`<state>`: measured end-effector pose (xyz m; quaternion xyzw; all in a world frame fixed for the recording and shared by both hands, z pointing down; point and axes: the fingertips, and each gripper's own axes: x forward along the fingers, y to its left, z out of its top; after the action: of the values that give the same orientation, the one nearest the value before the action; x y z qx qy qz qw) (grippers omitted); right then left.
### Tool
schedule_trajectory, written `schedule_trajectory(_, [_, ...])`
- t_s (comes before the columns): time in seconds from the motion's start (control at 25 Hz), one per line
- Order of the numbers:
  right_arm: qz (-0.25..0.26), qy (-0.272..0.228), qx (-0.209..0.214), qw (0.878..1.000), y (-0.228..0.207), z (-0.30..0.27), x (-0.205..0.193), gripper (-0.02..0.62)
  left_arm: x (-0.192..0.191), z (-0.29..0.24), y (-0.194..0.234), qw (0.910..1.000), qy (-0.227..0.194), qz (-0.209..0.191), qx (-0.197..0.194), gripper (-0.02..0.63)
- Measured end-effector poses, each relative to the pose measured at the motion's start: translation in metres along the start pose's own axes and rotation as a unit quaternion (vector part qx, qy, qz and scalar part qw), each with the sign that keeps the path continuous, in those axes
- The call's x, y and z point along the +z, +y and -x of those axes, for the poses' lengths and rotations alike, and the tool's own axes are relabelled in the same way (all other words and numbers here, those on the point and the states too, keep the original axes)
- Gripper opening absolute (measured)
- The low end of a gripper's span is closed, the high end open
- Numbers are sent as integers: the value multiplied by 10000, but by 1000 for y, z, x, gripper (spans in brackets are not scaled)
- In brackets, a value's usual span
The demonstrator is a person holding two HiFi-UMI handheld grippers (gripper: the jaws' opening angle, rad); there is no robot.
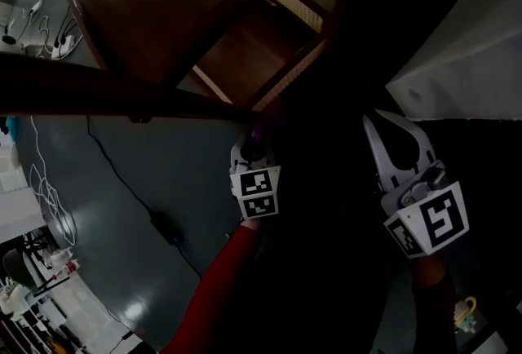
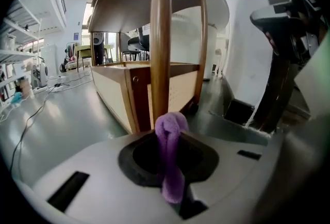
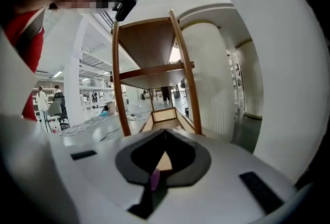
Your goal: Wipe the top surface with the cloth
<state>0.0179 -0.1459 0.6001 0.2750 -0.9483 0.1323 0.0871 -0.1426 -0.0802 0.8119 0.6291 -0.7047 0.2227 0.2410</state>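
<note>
The shelf unit is dark brown wood with a smooth, faintly glossy finish. In the head view its flat top surface [image 1: 147,2] fills the 11 o'clock part of the picture, and slatted lower shelves [image 1: 245,59] show through the frame at 12 o'clock.

The left tool [image 1: 254,152] sits just below centre, close under the frame's dark front rail, carried on a red sleeve [image 1: 220,287]. Its 2 jaws are closed on the cloth [image 2: 170,161], a soft purple piece with a fine nap. The cloth is bunched into a thick rope that stands up from the dark jaw pads and ends in a rounded knob. It is off the top surface. In the left gripper view a round, curved wooden post [image 2: 161,37] rises straight behind it at 12 o'clock.

The right tool [image 3: 166,132] lies at 4 o'clock in the head view, well apart from the left one. Its white plastic jaws meet at the tips, closing a teardrop-shaped gap lined with black padding. A small purple sliver shows low in that gap; I cannot tell what it is.

The floor [image 1: 147,173] is smooth grey with a dull sheen, and a thin black cable [image 1: 114,169] trails across it at 8 o'clock. A white, matt sheet [image 1: 465,59] covers something at 2 o'clock.
</note>
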Motion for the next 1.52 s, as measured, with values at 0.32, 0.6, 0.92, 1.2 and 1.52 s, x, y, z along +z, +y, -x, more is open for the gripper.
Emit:
schedule_trajectory(0.32, [-5,-108,-43,9999,-5,0,-3,12,-6,-5,3,10000,45,26,20,52])
schedule_trajectory(0.6, [36,-73,-148,9999,6,7,14,12,10,20,-9,9989,-49,-312,-357,52])
schedule_trajectory(0.92, [-24,-18,-395,9992,31,47,120,12,129,126,-36,9920,-513,-750,-880,52])
schedule_trajectory(1.2, [-23,-196,-670,9976,66,99,245,12,246,259,-48,9893,-979,-378,-1016,52])
schedule_trajectory(1.52, [-121,-398,-695,9967,109,135,334,12,368,349,-53,9769,-1730,-379,-1192,52])
